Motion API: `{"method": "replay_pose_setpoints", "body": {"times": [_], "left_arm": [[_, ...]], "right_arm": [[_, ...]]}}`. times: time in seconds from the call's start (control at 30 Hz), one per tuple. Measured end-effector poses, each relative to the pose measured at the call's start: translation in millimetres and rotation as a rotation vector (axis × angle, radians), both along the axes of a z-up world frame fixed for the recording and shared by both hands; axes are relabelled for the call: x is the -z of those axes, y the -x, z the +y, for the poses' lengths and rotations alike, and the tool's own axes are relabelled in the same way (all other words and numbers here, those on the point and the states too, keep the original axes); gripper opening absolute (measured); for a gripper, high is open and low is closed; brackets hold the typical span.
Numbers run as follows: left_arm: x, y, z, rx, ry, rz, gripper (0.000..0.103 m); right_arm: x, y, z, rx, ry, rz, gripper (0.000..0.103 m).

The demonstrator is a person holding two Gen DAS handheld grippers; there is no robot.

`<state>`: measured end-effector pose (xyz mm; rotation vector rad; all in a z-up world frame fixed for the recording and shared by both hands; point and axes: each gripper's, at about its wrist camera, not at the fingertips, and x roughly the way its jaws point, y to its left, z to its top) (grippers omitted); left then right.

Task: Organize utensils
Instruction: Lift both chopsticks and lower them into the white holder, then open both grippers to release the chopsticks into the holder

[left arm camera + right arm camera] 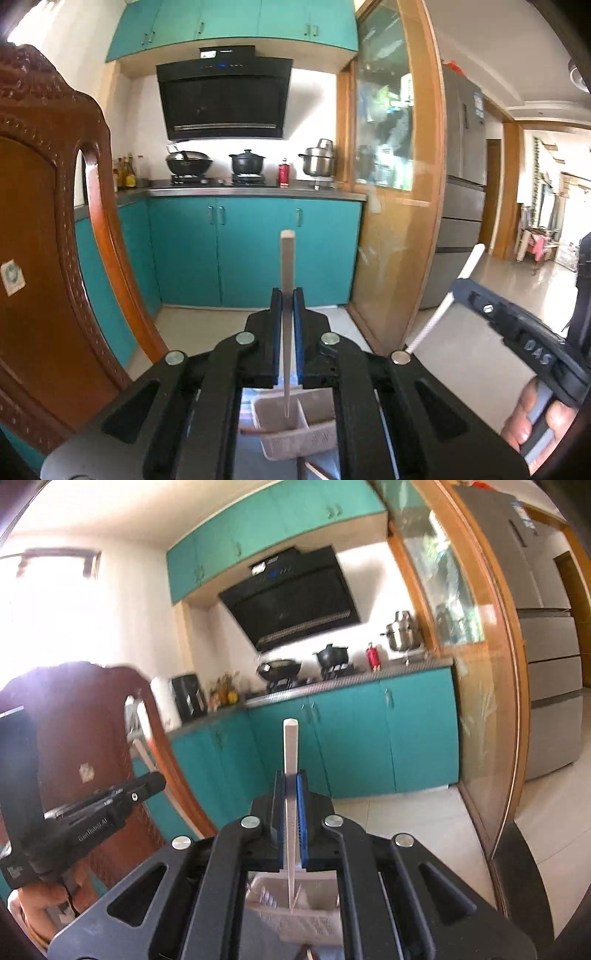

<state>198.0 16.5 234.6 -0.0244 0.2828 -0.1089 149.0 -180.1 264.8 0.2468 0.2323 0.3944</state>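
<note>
Gripping one pale chopstick (287, 280) in the clamped left gripper (287, 295), another chopstick (290, 760) in the clamped right gripper (291, 779), both poised above the divided holder (295, 435); neither dropped in yet, sorting seemingly midway.

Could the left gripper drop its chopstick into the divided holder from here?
Probably yes: the left gripper is shut on a chopstick whose tip hangs above the holder, and nothing sits between them.
</note>
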Motion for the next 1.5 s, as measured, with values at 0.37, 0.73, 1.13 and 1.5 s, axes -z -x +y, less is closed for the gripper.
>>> {"method": "replay_pose_setpoints", "body": {"times": [0.37, 0.73, 1.13, 1.5], "left_arm": [[81.9, -47.0, 5.8, -0.071, 0.016, 0.156, 0.007], [79.5, -5.9, 11.7, -0.05, 0.069, 0.095, 0.021], [199.3, 33.5, -33.7, 0.131, -0.123, 0.37, 0.018], [318.7, -8.3, -35.2, 0.154, -0.121, 0.738, 0.013]], "right_arm": [[66.3, -37.9, 14.3, 0.039, 0.071, 0.096, 0.007], [74.9, -1.9, -3.4, 0.035, 0.071, 0.047, 0.019], [161.8, 65.5, -55.3, -0.072, 0.106, 0.149, 0.031], [251.8, 15.4, -21.3, -0.104, 0.208, 0.561, 0.031]]}}
